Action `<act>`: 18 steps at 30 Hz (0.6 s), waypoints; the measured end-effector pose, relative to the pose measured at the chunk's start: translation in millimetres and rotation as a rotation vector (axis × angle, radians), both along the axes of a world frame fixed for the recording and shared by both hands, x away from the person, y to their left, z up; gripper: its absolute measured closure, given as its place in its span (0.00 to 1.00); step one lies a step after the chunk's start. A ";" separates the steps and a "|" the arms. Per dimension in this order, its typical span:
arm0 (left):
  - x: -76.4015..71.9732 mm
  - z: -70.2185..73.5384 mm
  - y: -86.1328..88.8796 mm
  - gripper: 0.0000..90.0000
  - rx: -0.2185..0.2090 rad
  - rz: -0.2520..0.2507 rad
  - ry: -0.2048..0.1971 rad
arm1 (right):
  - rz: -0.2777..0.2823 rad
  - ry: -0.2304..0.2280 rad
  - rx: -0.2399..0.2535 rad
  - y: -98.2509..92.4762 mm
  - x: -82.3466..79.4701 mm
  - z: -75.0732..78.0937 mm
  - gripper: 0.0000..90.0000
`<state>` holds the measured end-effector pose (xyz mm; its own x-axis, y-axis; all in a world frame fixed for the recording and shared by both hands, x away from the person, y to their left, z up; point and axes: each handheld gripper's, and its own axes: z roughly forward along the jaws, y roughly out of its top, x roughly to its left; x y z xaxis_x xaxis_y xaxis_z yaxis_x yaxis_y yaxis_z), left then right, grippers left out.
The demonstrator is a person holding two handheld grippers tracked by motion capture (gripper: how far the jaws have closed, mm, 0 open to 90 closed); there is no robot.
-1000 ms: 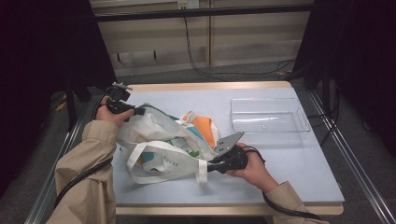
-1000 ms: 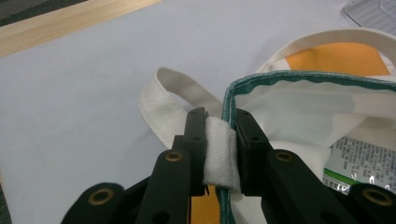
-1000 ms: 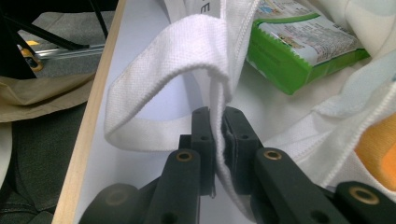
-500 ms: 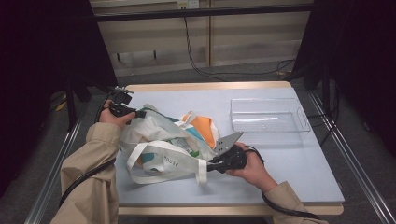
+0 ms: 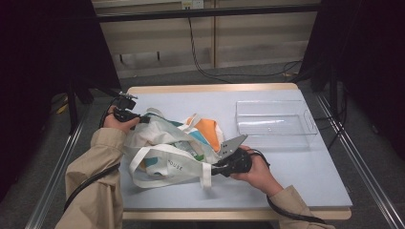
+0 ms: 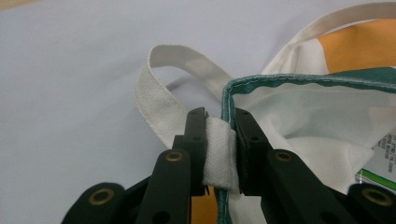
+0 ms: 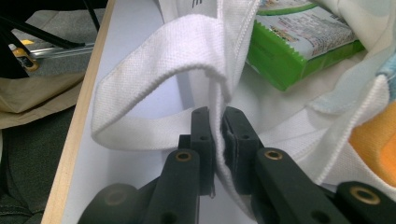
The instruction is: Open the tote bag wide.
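1. A white fabric tote bag [image 5: 167,148] with orange, teal and light-blue patches is seen lying slumped on its side on the pale worktop, left of centre.
2. Its mouth, edged with a teal hem [image 6: 299,81], is held open towards 3 o'clock in the high view.
3. One white webbing handle [image 6: 173,93] is pinched where it meets the hem, at the bag's 10 o'clock corner.
4. The other white handle [image 7: 154,93] is looped flat on the worktop at the bag's 6 o'clock side, and the bag's white edge is clamped at 4 o'clock.
5. A green packet [image 7: 303,37] with printed text is seen inside the bag, lying flat.
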<state>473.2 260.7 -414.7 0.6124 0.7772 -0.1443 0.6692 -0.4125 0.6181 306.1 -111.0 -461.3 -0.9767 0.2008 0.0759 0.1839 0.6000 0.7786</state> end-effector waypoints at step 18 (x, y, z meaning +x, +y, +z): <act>-0.1 -12.2 0.1 0.86 -0.002 0.009 0.020 | -0.006 0.007 -0.007 1.7 0.8 -4.3 0.92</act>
